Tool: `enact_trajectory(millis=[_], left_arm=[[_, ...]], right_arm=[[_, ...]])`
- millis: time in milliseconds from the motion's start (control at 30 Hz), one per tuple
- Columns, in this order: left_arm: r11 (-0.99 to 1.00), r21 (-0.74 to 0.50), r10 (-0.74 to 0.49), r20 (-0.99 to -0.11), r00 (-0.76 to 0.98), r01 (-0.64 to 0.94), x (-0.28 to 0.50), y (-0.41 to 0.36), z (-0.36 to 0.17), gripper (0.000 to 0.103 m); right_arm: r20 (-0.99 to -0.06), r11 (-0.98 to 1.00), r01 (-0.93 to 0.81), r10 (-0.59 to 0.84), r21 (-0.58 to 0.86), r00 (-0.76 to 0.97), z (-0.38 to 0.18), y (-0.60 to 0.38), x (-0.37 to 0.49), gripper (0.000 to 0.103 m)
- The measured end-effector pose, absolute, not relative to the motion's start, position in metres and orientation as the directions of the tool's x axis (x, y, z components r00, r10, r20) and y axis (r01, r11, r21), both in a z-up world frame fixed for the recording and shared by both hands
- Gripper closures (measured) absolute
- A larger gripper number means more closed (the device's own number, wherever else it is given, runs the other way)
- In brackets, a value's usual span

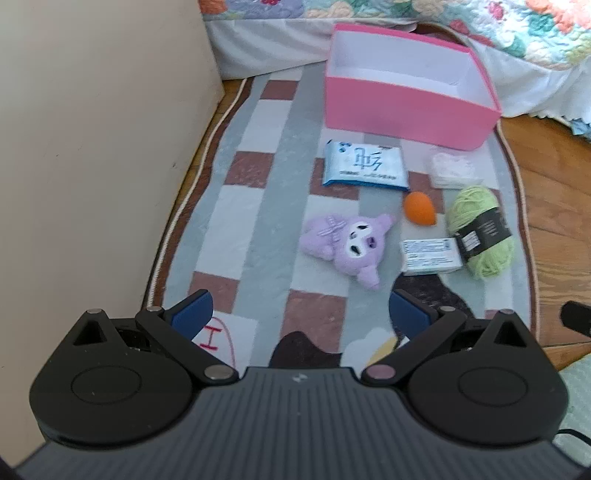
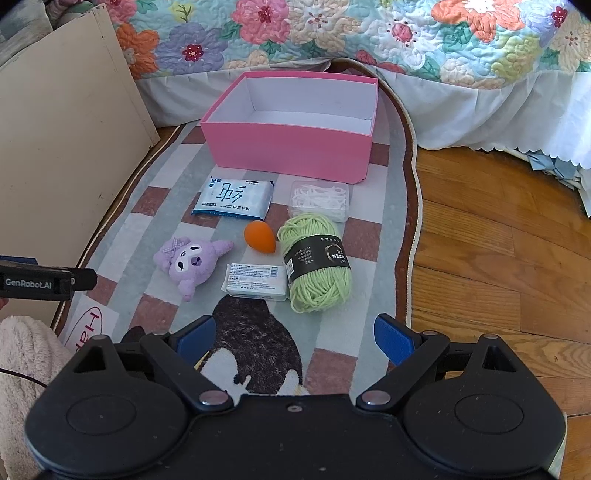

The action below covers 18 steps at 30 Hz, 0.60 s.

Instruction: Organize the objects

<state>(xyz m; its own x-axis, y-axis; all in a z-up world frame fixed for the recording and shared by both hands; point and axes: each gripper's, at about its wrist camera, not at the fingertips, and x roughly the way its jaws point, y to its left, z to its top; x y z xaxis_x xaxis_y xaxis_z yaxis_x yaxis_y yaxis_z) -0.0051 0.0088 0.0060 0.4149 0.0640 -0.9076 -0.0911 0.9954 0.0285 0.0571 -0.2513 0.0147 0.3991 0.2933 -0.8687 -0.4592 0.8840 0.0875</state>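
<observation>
An open pink box (image 1: 406, 110) (image 2: 291, 151) stands empty at the rug's far end. In front of it lie a blue-white tissue pack (image 1: 364, 164) (image 2: 234, 199), a clear box of white cotton swabs (image 1: 454, 170) (image 2: 319, 199), an orange sponge egg (image 1: 419, 207) (image 2: 259, 236), a purple plush toy (image 1: 347, 245) (image 2: 194, 260), a small white packet (image 1: 430, 255) (image 2: 256, 282) and a green yarn skein (image 1: 480, 230) (image 2: 316, 262). My left gripper (image 1: 299, 317) is open and empty, short of the plush. My right gripper (image 2: 293, 339) is open and empty, short of the packet and yarn.
The objects lie on a checked rug (image 1: 258, 206) (image 2: 155, 221) over wood floor (image 2: 498, 258). A cream cabinet panel (image 1: 92, 147) (image 2: 62, 166) stands at left. A bed with a floral quilt (image 2: 332, 33) borders the far side. The left gripper's body (image 2: 48, 282) shows at the left edge.
</observation>
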Motion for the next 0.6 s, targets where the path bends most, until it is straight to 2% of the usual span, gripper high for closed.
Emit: enact_trajectory(millis=[267,433,600], left_arm=[[0.998,-0.045,-0.024,-0.889,0.456,-0.037,-0.007,0.004,0.015,0.0],[0.999,-0.019,0.001,-0.889,0.459,-0.039,-0.009,0.001,0.014,0.0],[0.996,-0.043,-0.008,-0.901,0.434,-0.073,-0.007,0.005,0.003,0.0]], right_arm=[[-0.87,0.884,-0.458,0.292,0.088,0.398,0.014,-0.252,0.057,0.008],[-0.87,0.883,-0.459,0.297,0.094,0.393,0.011,-0.254,0.057,0.008],[-0.879,0.881,-0.463,0.293,0.095,0.377,0.006,-0.25,0.057,0.008]])
